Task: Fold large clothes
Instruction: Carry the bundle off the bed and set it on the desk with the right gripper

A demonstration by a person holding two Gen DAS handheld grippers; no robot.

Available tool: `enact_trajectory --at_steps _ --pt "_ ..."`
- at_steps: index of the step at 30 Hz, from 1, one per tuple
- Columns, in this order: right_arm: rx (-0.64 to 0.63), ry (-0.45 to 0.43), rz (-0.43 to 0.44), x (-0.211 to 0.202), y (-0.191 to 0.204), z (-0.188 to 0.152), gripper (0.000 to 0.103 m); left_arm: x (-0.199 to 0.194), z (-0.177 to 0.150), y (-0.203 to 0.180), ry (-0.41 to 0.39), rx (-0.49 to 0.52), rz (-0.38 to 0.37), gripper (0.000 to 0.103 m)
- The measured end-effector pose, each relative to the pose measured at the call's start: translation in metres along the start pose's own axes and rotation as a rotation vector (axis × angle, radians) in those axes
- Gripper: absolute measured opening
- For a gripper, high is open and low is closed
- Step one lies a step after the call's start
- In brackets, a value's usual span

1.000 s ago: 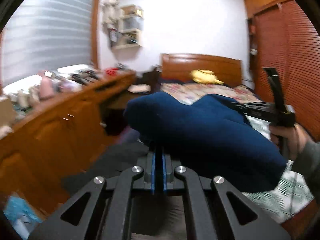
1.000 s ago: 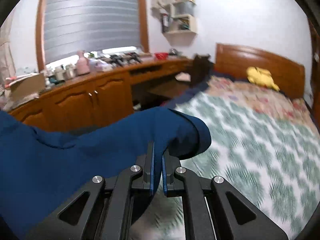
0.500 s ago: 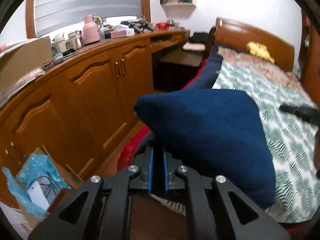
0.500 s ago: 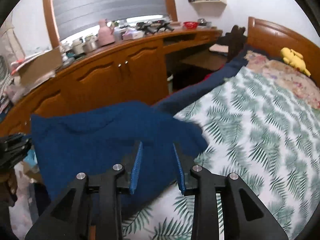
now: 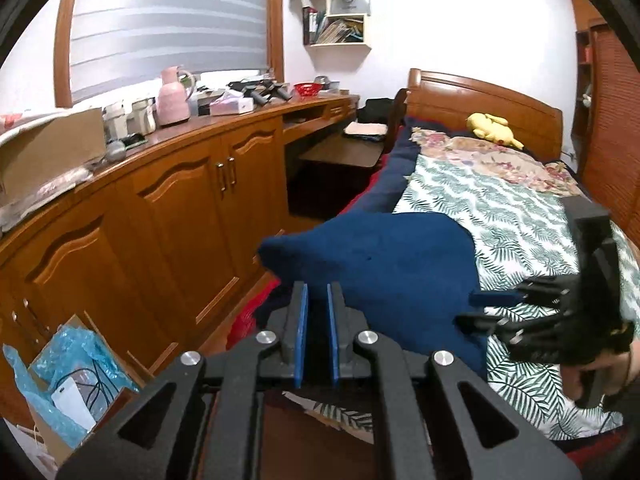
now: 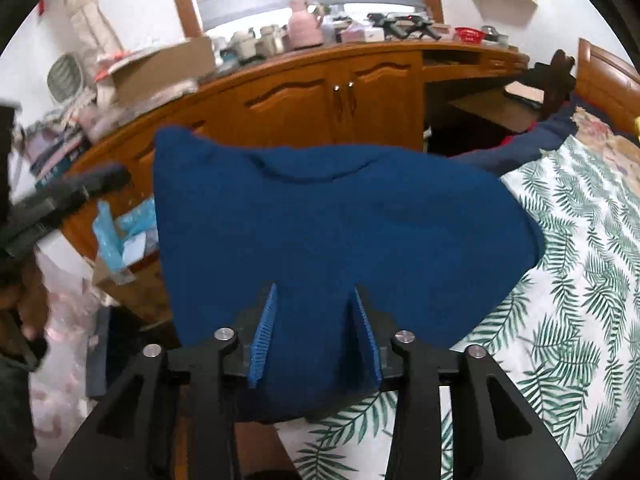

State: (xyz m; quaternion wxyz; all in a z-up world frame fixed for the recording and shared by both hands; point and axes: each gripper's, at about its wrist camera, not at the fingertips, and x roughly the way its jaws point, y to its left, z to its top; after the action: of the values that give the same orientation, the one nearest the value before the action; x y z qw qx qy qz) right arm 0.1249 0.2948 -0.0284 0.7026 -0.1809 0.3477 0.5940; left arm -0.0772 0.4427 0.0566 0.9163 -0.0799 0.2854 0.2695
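Two claws are being counted: left claw point(image 5: 317, 320), right claw point(image 6: 316, 332). One blue garment point(image 6: 340, 232) is being seen, one bed point(image 5: 500, 208), one yellow plush toy point(image 5: 494, 126), one pink jug point(image 5: 173, 98), one red basket point(image 5: 308, 89).

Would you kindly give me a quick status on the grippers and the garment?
Left gripper nearly shut, garment just beyond its tips, grip unclear. Right gripper opening, cloth between jaws, unpinched. Garment part on bed, part overhanging. Nothing in the way.
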Motion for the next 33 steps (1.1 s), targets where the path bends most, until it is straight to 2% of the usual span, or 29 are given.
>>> enact_trajectory --at_steps 2,4,9,13,16,22,26,33 --pt "0.034 -0.008 0.014 -0.001 -0.006 -0.005 0.050 -0.003 0.002 -0.008 -0.009 0.020 -0.007 0.011" --pt "0.061 -0.003 0.026 -0.006 -0.013 -0.006 0.053 -0.005 0.003 -0.016 -0.011 0.038 -0.014 0.013" --pt "0.052 -0.015 0.009 -0.031 -0.017 -0.012 0.054 -0.004 0.005 -0.035 -0.009 0.064 -0.044 0.018" --pt "0.040 -0.047 -0.020 -0.064 -0.017 -0.025 0.054 -0.002 0.005 -0.050 -0.004 0.078 -0.084 0.022" --pt "0.010 -0.072 -0.073 -0.089 -0.014 -0.037 0.055 -0.004 0.003 -0.062 -0.007 0.082 -0.107 0.025" --pt "0.002 -0.100 -0.127 -0.121 -0.018 -0.060 0.058 -0.006 -0.003 -0.089 -0.012 0.076 -0.140 0.027" --pt "0.026 -0.127 -0.157 -0.140 -0.025 -0.079 0.067 -0.003 -0.011 -0.110 0.002 0.074 -0.170 0.028" --pt "0.064 -0.141 -0.201 -0.170 -0.039 -0.118 0.075 -0.002 -0.029 -0.154 0.032 0.072 -0.240 0.028"
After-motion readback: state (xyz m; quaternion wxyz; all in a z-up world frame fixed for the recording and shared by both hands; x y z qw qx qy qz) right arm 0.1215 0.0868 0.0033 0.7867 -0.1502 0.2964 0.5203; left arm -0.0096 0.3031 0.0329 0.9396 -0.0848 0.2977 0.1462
